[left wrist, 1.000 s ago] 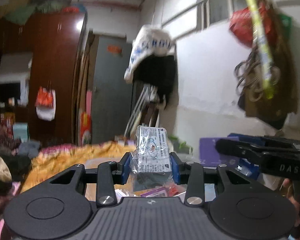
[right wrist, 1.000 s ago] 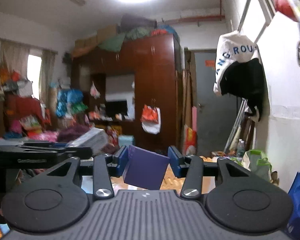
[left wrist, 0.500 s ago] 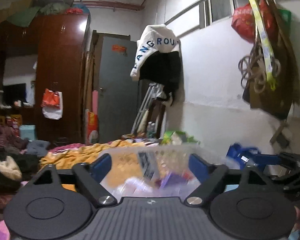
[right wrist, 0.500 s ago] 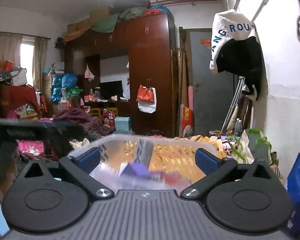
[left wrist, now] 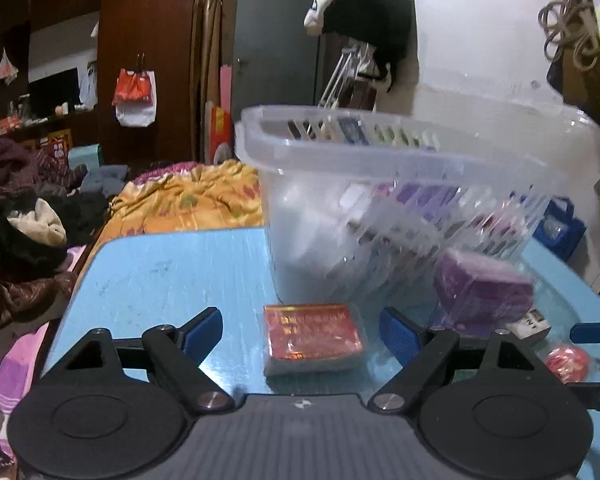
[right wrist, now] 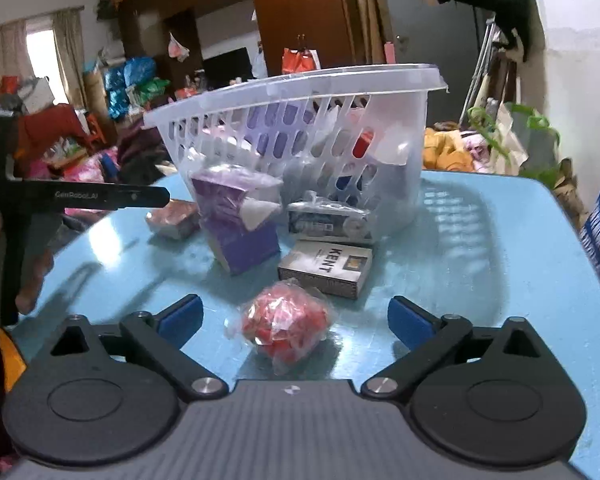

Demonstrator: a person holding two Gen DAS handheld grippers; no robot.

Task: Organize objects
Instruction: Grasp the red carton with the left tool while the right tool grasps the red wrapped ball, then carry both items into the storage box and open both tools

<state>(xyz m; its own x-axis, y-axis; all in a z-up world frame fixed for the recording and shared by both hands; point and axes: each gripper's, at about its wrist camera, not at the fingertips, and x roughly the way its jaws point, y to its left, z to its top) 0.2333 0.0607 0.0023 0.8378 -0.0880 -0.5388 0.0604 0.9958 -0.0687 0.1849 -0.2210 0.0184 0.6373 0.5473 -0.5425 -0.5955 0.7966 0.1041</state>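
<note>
A clear slotted plastic basket holding several packets stands on a light blue table. My left gripper is open and empty; a red wrapped packet lies on the table between its fingers. My right gripper is open and empty; a red wrapped ball lies between its fingers. A purple wrapped box, a Kent carton and a blue-white pack lie by the basket.
The left gripper shows as a black bar at the left of the right wrist view. A bed with a yellow blanket and piled clothes lies beyond the table. A blue bag stands at the right.
Both grippers let go of their packets over the basket, opened, and came down to the table. They now sit around loose items in front of the basket.
</note>
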